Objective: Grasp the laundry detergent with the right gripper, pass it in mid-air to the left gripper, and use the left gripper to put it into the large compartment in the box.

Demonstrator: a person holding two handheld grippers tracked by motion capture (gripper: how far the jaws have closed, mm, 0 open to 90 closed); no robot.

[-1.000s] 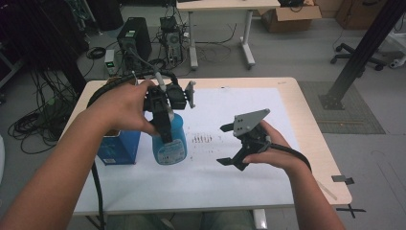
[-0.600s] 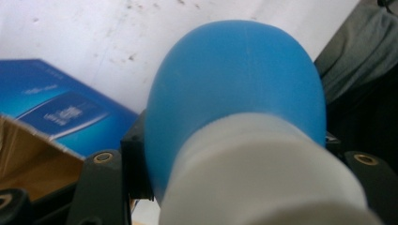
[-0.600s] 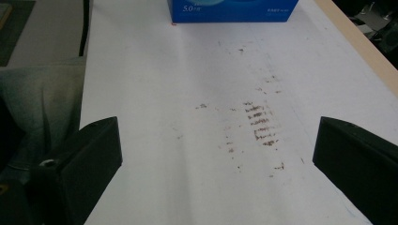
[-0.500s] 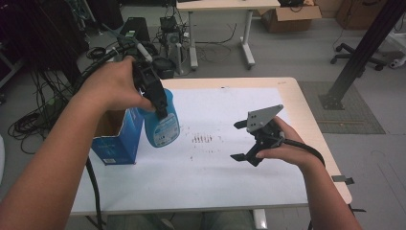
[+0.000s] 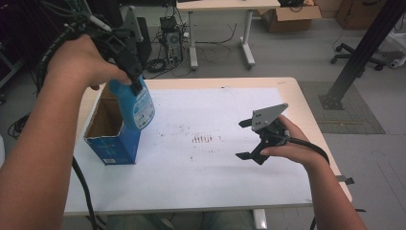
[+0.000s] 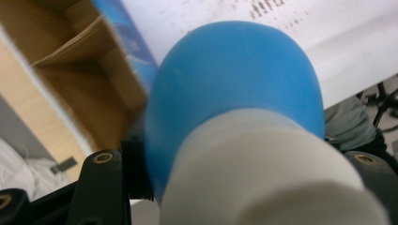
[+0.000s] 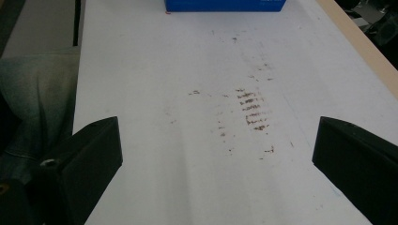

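The blue bottle (image 5: 136, 103) hangs in the air, tilted, at the open top of the cardboard box (image 5: 111, 132) on the left side of the table (image 5: 306, 103). The left gripper (image 5: 136, 86) has its jaws clamped on the neck, just under the white cap (image 6: 277, 173), and the rounded blue shoulder swells out beyond the jaws in the left gripper view.

The bottle looks like smooth moulded plastic, stiff enough to keep its shape under the pinch but slick, with a printed label on its side. Whether it is full cannot be told; if it is, the body would swing below the neck and could twist in the jaws. The neck seems the soundest place to hold it, since the cap's rim gives a ledge against slipping, while the wide round belly would be hard to span.

The box is blue outside and plain brown inside, with thin walls and loose flaps that would likely buckle if the bottle pressed on them. It stands on a white sheet (image 7: 155, 70), matt and marked with small brown smudges (image 7: 251, 108).

The right gripper (image 5: 246, 139) hovers over the sheet, well apart from the box, jaws spread wide and holding nothing.
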